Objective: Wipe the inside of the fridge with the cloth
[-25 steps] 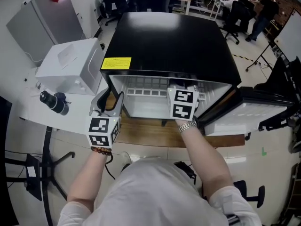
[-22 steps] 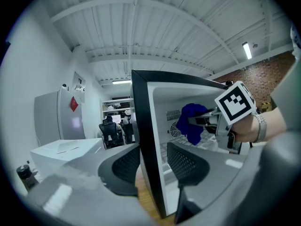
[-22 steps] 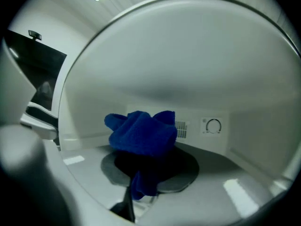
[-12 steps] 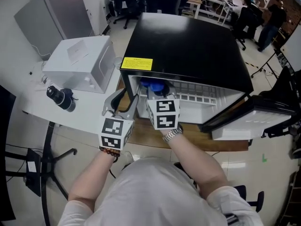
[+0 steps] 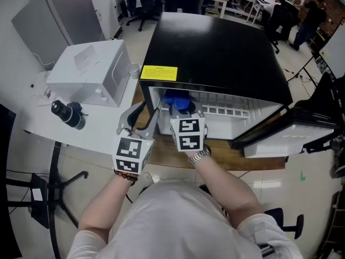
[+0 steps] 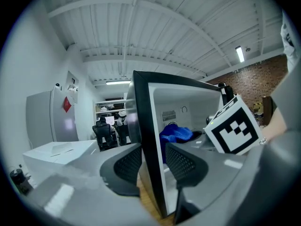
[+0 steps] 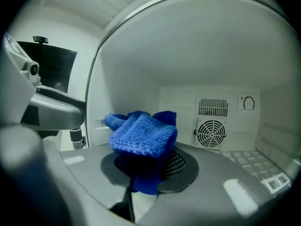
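Light: bright, even, from a ceiling tube [image 6: 240, 53] overhead | Glare: soft sheen on the fridge [image 5: 215, 42] top, its white inside evenly lit | Shadows: faint, darkest beneath the cloth [image 7: 141, 133] | Edges: both gripper views bulge fisheye-fashion, corners black | Focus: nearest foreground smeared, cloth crisp, head view sharp

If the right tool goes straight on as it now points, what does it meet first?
Probably the fridge's white back wall, near the round fan grille; the blue cloth held by the right tool would touch first. Depth is unclear.

Bunched blue cloth [image 7: 141, 133] inside open fridge [image 5: 215, 47]
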`<state>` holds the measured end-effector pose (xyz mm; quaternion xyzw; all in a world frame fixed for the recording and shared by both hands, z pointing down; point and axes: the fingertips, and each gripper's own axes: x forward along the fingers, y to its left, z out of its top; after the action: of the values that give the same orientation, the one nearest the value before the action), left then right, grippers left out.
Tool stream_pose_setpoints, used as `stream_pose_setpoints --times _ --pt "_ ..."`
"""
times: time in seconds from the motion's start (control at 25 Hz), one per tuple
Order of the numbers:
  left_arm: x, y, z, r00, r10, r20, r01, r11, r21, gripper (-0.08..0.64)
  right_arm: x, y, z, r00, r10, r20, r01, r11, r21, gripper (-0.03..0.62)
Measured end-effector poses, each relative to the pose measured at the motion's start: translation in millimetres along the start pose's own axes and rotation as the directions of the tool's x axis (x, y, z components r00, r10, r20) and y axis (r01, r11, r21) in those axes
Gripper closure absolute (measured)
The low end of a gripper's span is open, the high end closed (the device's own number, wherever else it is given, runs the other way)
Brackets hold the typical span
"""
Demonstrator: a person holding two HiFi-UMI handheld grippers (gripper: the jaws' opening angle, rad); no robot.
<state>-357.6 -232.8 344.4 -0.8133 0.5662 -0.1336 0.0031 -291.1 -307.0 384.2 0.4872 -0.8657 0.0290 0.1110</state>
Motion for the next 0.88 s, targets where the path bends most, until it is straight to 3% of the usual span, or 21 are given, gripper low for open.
stream_pose_setpoints --times 0.64,0.88 --pt "-5.0 -4.7 -12.9 0.999 0.041 -0.011 -0.042 0.997 -0.066 0.416 -46.9 -90.0 -15.5 0.988 -0.153 0.004 0.153 0.988 0.005 0.506" --pt "-8.6 -24.8 -23.9 0.999 0.021 -0.028 -0.024 0.996 -0.084 0.42 -66.8 -129.3 -20.5 0.976 -0.217 0.005 0.217 0.976 0.021 0.506"
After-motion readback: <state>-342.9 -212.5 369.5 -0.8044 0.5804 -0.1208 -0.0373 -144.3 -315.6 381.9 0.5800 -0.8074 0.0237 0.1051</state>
